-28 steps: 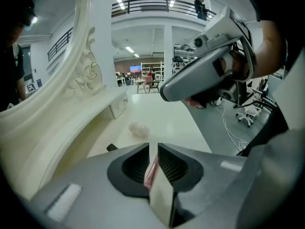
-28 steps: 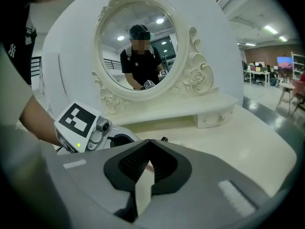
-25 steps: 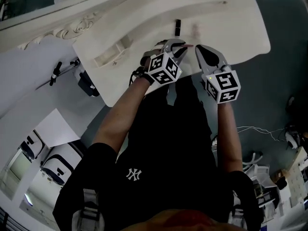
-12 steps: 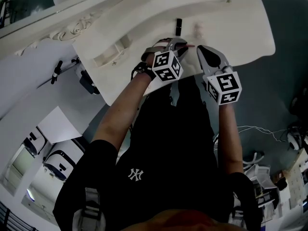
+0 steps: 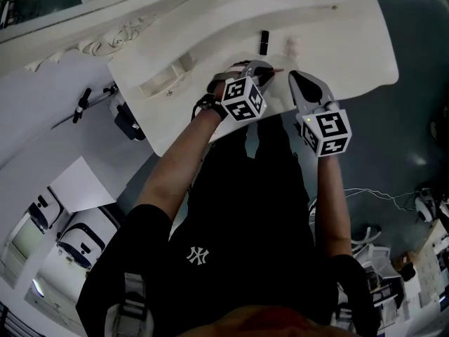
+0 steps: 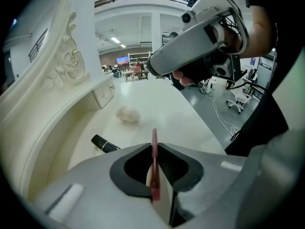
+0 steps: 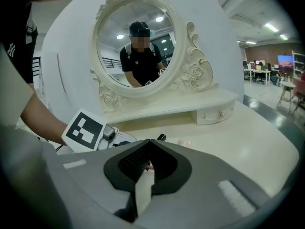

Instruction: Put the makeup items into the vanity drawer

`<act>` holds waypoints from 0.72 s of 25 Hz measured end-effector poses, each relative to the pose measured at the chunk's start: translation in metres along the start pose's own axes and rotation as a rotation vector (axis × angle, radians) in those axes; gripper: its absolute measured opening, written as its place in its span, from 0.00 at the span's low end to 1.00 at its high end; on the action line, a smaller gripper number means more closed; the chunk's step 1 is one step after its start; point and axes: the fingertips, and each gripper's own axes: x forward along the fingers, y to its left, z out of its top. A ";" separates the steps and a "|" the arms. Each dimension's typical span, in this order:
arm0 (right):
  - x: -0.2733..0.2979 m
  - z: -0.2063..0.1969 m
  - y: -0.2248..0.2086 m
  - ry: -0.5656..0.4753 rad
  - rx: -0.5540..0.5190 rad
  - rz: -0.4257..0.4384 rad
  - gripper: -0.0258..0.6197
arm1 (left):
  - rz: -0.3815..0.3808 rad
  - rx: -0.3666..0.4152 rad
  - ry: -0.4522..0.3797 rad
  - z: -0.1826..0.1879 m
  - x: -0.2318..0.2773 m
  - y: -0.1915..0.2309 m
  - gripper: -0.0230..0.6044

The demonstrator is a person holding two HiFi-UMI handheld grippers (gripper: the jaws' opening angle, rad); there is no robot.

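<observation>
My left gripper (image 6: 153, 149) is shut on a thin pink makeup pencil (image 6: 154, 140) that sticks out forward over the white vanity top (image 6: 162, 111). In the head view the left gripper (image 5: 265, 69) sits at the table's front edge with the pencil's tip (image 5: 278, 69) pointing right. My right gripper (image 5: 295, 79) hangs just right of it, jaws together and empty (image 7: 147, 149). A black lipstick tube (image 5: 264, 42) (image 6: 105, 143) and a pale translucent puff (image 5: 290, 45) (image 6: 127, 112) lie on the top beyond. A small drawer (image 5: 167, 81) (image 7: 217, 114) sits under the vanity's shelf.
An oval mirror (image 7: 136, 49) in a carved frame stands at the back of the vanity and reflects a person. The left gripper's marker cube (image 7: 86, 128) shows left of my right jaws. Dark floor with cables (image 5: 379, 188) lies right of the table.
Both grippers have shifted only slightly over the table's front edge. The left one still holds the pink pencil, and the items on the top lie where they were.
</observation>
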 end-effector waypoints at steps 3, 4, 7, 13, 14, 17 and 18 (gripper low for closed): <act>0.005 0.006 0.011 -0.006 -0.014 0.003 0.08 | 0.017 -0.015 -0.014 -0.002 -0.015 0.002 0.11; 0.006 0.009 0.016 -0.009 -0.020 0.006 0.08 | 0.024 -0.018 -0.019 -0.003 -0.021 0.003 0.11; 0.012 0.017 0.032 -0.018 -0.035 0.019 0.08 | 0.046 -0.024 -0.031 -0.007 -0.041 0.005 0.11; 0.021 0.040 0.067 -0.043 -0.077 0.063 0.08 | 0.118 -0.046 -0.042 -0.018 -0.094 0.013 0.11; 0.024 0.043 0.074 -0.047 -0.085 0.072 0.08 | 0.133 -0.050 -0.041 -0.022 -0.104 0.014 0.11; 0.033 0.052 0.098 -0.056 -0.111 0.101 0.08 | 0.178 -0.064 -0.038 -0.039 -0.132 0.020 0.11; 0.037 0.054 0.106 -0.058 -0.120 0.112 0.08 | 0.193 -0.070 -0.036 -0.045 -0.141 0.022 0.11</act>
